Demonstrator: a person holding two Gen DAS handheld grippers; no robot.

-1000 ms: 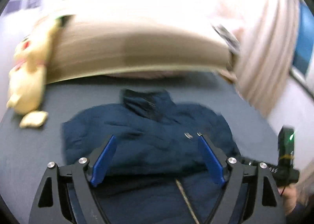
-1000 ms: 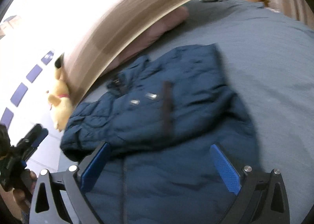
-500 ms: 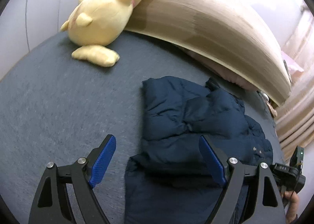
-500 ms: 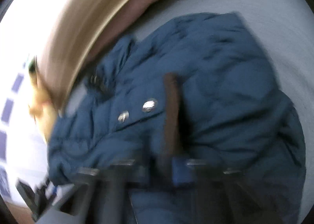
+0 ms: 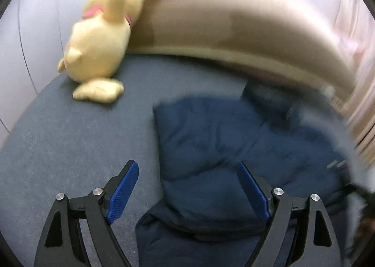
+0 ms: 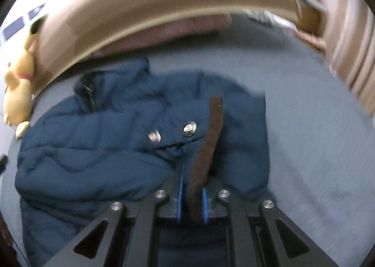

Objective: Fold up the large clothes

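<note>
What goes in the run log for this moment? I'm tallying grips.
right gripper: shut on brown strap of blue jacket | left gripper: open, over jacket edge | surface: grey bed

A grey-blue bed (image 5: 70,150) fills the lower half of both views; a curved tan headboard (image 5: 234,25) runs along its far edge, from ten to two o'clock in the right wrist view; a yellow plush toy (image 5: 98,39) leans against the headboard at eleven o'clock in the left wrist view, its foot resting on the bed; a pinkish pillow (image 6: 178,30) lies under the headboard at twelve o'clock; beige curtains (image 6: 351,51) hang at two o'clock; a pale wall (image 5: 35,32) with dark rectangles stands at ten.
</note>
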